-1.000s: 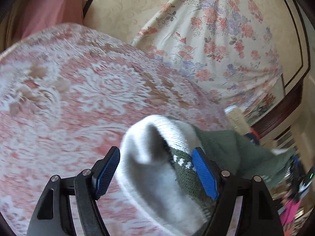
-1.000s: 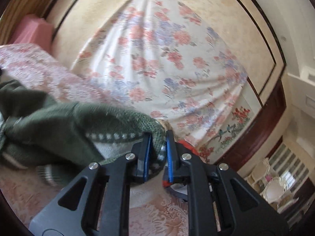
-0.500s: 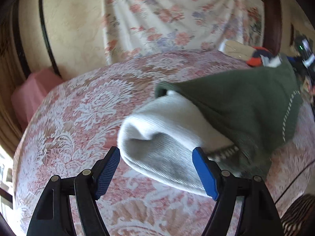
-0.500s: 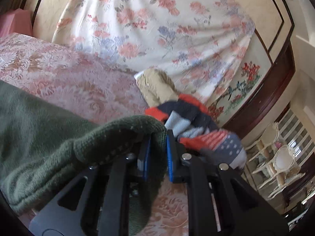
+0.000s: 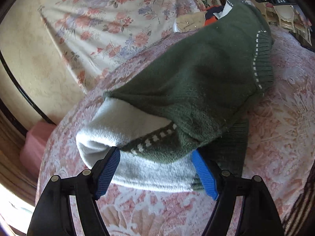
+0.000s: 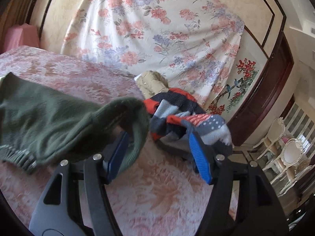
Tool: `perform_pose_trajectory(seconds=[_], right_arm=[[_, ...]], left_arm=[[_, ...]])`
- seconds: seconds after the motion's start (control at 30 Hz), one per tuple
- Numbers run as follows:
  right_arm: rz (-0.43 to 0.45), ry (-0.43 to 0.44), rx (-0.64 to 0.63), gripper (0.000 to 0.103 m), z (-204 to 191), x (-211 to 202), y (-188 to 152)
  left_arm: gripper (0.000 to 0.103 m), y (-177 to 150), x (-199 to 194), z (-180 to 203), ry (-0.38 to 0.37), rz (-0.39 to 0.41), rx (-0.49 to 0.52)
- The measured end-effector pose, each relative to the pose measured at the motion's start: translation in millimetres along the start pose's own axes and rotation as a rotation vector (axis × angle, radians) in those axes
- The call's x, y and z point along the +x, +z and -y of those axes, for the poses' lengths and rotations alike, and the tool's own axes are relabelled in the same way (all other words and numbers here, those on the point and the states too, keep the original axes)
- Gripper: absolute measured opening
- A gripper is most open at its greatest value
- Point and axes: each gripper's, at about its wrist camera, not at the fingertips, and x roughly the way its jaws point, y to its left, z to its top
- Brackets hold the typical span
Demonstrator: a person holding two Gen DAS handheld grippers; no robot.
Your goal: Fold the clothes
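Note:
A dark green knit sweater (image 5: pixel 196 82) with a white fleece lining (image 5: pixel 126 122) lies on the pink patterned bedspread (image 5: pixel 281 118). My left gripper (image 5: pixel 155 173) is open, its blue pads on either side of the sweater's white-lined end, which rests between them. My right gripper (image 6: pixel 159 155) is open. The sweater's other end (image 6: pixel 59 122) drapes over its left pad (image 6: pixel 118 153), not clamped.
A red, navy and grey patterned sweater (image 6: pixel 183 118) and a tan garment (image 6: pixel 153 82) lie heaped at the bed's far edge. A floral sheet (image 6: pixel 157 29) hangs behind. A pink cushion (image 6: pixel 19 35) sits at far left. White chairs (image 6: pixel 285 153) stand at right.
My right gripper has opened and let go of the green sweater's edge. The sweater has spread out across the bed. My left gripper stays open around the white-lined end.

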Motion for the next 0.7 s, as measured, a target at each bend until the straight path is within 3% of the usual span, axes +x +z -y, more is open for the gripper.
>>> perform_pose_trajectory(seconds=[0.2, 0.33, 0.4, 0.57, 0.7], right_arm=[[0.006, 0.095, -0.084, 0.068, -39.9, -17.5, -25.0], [0.076, 0.103, -0.284, 0.068, -84.0, -21.1, -43.3], [0.136, 0.068, -0.414, 0.067, -104.0, -23.0, -53.5], [0.363, -0.159, -0.756, 0.067, -145.3, -24.7, -78.6], [0.372, -0.173, -0.907, 0.067, -160.2, -6.3, -87.4]], left_arm=[[0.078, 4.4, -4.6, 26.0, 0.29, 0.128, 0.161], [0.078, 7.8, -8.2, 30.7, 0.366, 0.186, 0.161], [0.078, 9.8, -8.8, 21.1, 0.378, 0.21, 0.111], [0.078, 12.9, -0.5, 6.2, 0.366, 0.208, 0.066], [0.078, 9.5, 2.7, 10.1, 0.367, 0.184, 0.096]])
